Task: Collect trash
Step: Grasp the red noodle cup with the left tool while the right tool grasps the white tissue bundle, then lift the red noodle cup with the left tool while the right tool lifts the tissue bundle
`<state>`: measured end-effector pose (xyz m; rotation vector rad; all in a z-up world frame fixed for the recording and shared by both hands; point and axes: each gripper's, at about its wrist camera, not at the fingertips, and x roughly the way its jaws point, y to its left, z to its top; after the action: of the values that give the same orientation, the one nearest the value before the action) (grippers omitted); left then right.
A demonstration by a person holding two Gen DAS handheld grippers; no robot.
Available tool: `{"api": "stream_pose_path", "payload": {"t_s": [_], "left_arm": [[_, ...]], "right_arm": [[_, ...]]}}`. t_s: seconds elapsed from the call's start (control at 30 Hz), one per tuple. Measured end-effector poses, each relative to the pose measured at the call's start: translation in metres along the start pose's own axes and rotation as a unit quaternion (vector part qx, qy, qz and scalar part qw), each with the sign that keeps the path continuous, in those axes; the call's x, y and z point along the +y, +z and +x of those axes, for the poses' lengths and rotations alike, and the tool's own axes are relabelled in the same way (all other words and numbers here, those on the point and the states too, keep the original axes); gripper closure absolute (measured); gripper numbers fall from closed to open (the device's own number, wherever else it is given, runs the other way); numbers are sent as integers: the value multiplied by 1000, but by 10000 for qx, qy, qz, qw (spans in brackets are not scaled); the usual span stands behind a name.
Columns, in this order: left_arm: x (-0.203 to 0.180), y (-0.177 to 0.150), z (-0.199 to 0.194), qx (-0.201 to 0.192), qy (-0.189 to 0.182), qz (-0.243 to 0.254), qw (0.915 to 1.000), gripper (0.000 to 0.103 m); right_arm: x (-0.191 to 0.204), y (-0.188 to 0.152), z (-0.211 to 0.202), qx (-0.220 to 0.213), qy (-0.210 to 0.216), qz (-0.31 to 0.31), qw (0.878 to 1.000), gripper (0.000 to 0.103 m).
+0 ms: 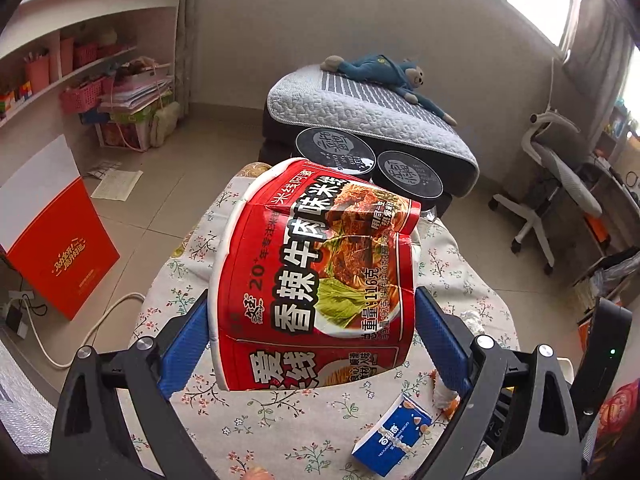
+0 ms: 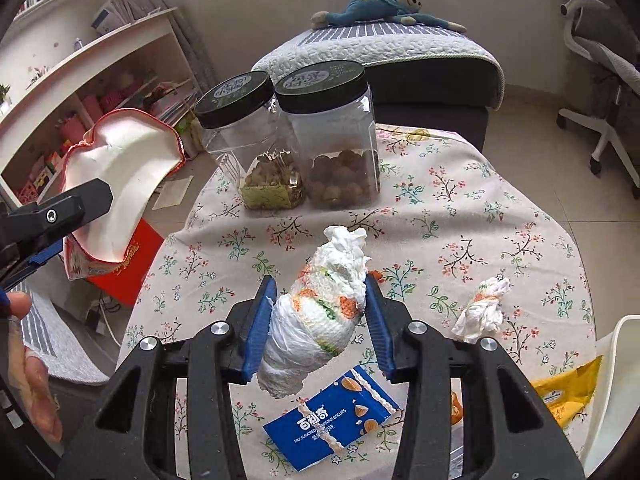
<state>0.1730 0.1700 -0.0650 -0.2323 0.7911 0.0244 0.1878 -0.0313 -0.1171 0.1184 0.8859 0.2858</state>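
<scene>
We are holding a crushed red noodle cup (image 1: 316,276) in our left gripper (image 1: 312,340), its blue pads (image 1: 188,344) pressing on the cup's two sides, jaws standing wide around it. The cup is hanging clear of the bench (image 1: 320,432), tilted, with its printed wall facing the left wrist camera. From the right wrist view the same cup is showing its white inside and dented rim, off the left edge of the bench and above the floor.

We are gripping a crumpled paper towel wad (image 2: 320,312) in our right gripper (image 2: 320,328). The jaws are standing partly closed, both blue pads touching the wad's sides. The wad is white with orange and green print, pointing up and away from the camera, lifted above the flowered cloth covering the bench.

Still lying on the bench are a blue biscuit wrapper (image 2: 332,416) just below the held wad, a smaller tissue wad (image 2: 482,310) to its right, and a yellow packet (image 2: 568,392) near the right edge beside a white container (image 2: 616,380). Two clear jars (image 2: 296,144) with black lids are standing side by side at the far end of the bench, touching or nearly so, each partly filled with brown snacks. Beyond them a blue plush toy (image 2: 384,8) is lying on a grey padded bed.
</scene>
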Motion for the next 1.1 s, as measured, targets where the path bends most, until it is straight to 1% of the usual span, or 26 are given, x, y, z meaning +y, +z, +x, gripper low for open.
{"api": "stream_pose_path", "payload": {"t_s": [0.1,0.23,0.47,0.6,0.83,1.1], "left_arm": [[-10,-4,-4,-56,25,46,10000,11],[-24,-11,-10,-233,140,168,9995,11],[-46,-15,-11,-471,261,337,9980,11],[-59,-17,-11,-536,256,342,9977,11],[-93,-22,-13,-683,199,555,9959,11],[-135,-32,-16,-785,-19,820,9935,11]], "right_arm": [[-8,1,-13,-188,-74,88,9998,61],[-14,0,-29,-501,-272,64,9984,61],[-29,1,-58,-1023,-645,-18,9927,61],[-43,1,-68,-1123,-756,68,9908,61],[-67,1,-84,-1282,-927,229,9871,60],[-95,-2,-107,-1449,-1104,385,9825,60]]}}
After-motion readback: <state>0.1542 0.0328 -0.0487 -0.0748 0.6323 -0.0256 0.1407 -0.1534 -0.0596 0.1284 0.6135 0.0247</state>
